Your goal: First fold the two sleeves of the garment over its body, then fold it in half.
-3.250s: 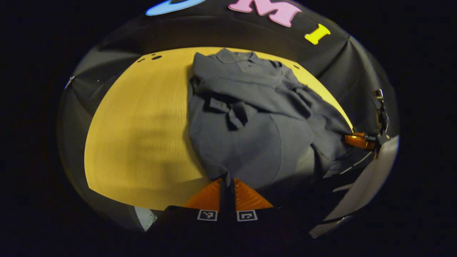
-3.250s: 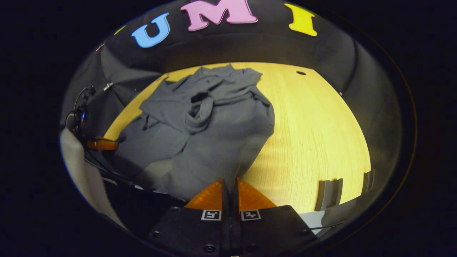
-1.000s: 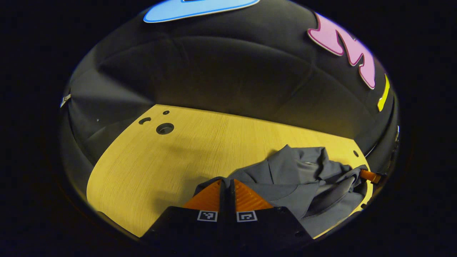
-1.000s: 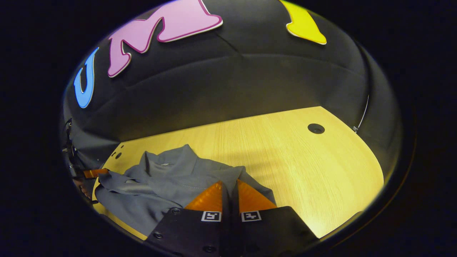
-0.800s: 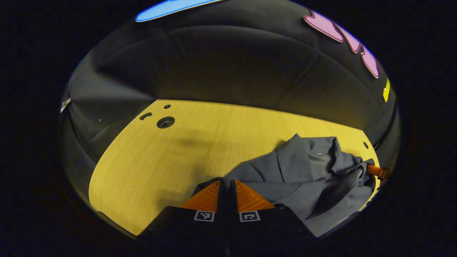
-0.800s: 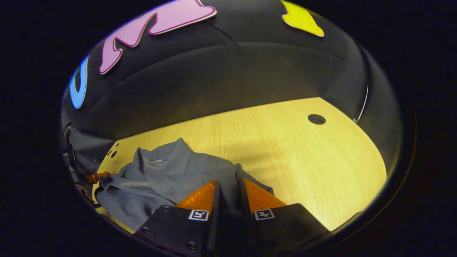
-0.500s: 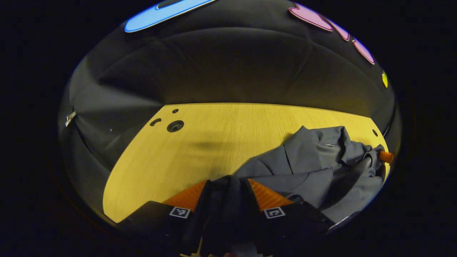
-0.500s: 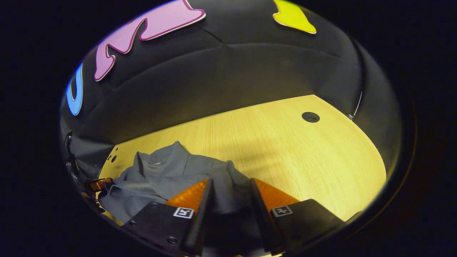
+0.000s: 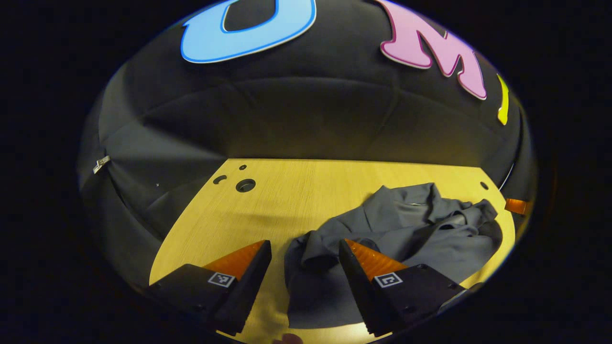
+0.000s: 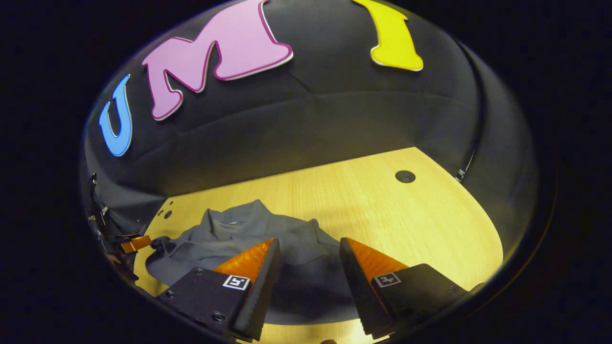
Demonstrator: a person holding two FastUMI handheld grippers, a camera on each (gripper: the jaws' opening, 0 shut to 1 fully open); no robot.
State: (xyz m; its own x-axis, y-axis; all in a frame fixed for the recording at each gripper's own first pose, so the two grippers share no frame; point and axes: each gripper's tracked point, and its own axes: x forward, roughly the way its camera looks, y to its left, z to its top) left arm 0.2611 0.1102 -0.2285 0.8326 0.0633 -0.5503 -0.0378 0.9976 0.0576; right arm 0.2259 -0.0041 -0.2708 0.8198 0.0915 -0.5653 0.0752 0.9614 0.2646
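The grey garment (image 9: 411,229) lies folded in a rumpled heap on the yellow wooden table (image 9: 287,200), its collar toward the booth wall. My left gripper (image 9: 306,246) stands open just above the heap's near left corner, the cloth lying free between its fingers. In the right gripper view the same garment (image 10: 248,234) rests low and left of centre. My right gripper (image 10: 308,243) is open over the near right edge of the cloth, holding nothing. The other gripper shows as a small tip at the far right (image 9: 516,206) and at the far left (image 10: 136,243).
Round holes pierce the tabletop at the far left (image 9: 245,185) and far right (image 10: 405,176). Bare wood stretches left of the garment in the left gripper view and right of it (image 10: 430,224) in the right gripper view. Black cloth walls close in the table's back.
Both grippers carried the garment's lower edge up toward the collar, then opened and let go. The cloth now lies doubled over, and both grippers have drawn back slightly.
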